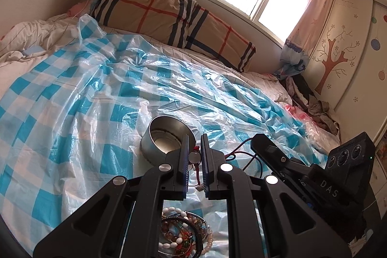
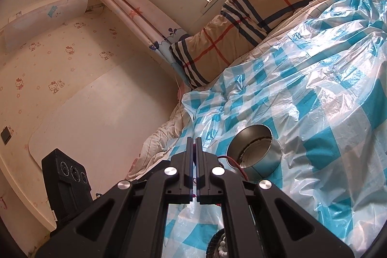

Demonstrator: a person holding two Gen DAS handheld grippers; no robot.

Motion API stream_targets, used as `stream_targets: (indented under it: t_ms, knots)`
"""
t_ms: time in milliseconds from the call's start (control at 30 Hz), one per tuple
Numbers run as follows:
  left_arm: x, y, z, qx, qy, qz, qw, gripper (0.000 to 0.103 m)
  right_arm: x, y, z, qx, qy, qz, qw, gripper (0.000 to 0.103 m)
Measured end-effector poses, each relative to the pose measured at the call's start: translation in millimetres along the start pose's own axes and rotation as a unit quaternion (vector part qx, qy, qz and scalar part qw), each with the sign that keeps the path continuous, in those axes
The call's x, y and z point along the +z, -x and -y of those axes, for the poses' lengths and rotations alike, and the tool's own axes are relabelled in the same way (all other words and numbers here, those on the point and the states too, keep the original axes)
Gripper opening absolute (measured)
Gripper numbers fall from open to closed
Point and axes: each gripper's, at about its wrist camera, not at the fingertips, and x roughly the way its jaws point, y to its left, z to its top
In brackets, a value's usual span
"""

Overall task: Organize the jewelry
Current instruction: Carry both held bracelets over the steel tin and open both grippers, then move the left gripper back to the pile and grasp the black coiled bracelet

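Nearest me, at the bottom centre of my left view, the tangled heap of beaded bracelets and dark bangles is lying on the blue-and-white checked plastic sheet. I judge the strands light, limp and apt to snag one another, so lifting one by a single loop should work better than scooping.

Just above it, my left gripper is pinching a red cord necklace with a round silver pendant, its fingers standing slightly apart with the disc between them. At the lower centre of the other view my right gripper is pressing nearly together on the same thin cord, which looks slippery.

Beyond both, the round silver metal tin is tipping its open mouth towards me. Farther off, a tan plaid pillow is lying below the window.
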Motion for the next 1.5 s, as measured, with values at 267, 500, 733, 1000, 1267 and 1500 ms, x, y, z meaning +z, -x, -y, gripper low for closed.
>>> stream_targets:
  t_ms: [267, 500, 733, 1000, 1267, 1500]
  knots:
    - [27.8, -38.9, 5.5, -0.004, 0.003, 0.010, 0.9999, 0.009, 26.0, -43.0, 6.0, 0.007, 0.005, 0.006, 1.000, 0.002]
    - [33.3, -86.9, -0.2, 0.063, -0.015, -0.015, 0.9978, 0.012, 26.3, -82.5, 30.0, -0.038, 0.005, -0.033, 0.999, 0.003]
    - [20.4, -90.1, -2.8, 0.136, -0.061, -0.022, 0.9886, 0.046, 21.6, -74.4, 47.9, -0.071, -0.007, -0.020, 0.997, 0.032]
    - [16.4, -84.5, -3.8, 0.146, -0.059, -0.029, 0.9871, 0.054, 14.3, -67.5, 47.8, -0.082, -0.008, -0.028, 0.996, 0.038]
    - [5.5, -56.5, -11.1, 0.168, -0.045, -0.034, 0.9841, 0.075, -5.7, -42.7, 32.5, -0.119, 0.013, -0.045, 0.992, 0.046]
    - [-22.1, -24.6, -32.8, 0.182, -0.053, -0.079, 0.9786, 0.077, -41.4, -1.9, 20.1, -0.154, 0.040, -0.080, 0.984, 0.050]
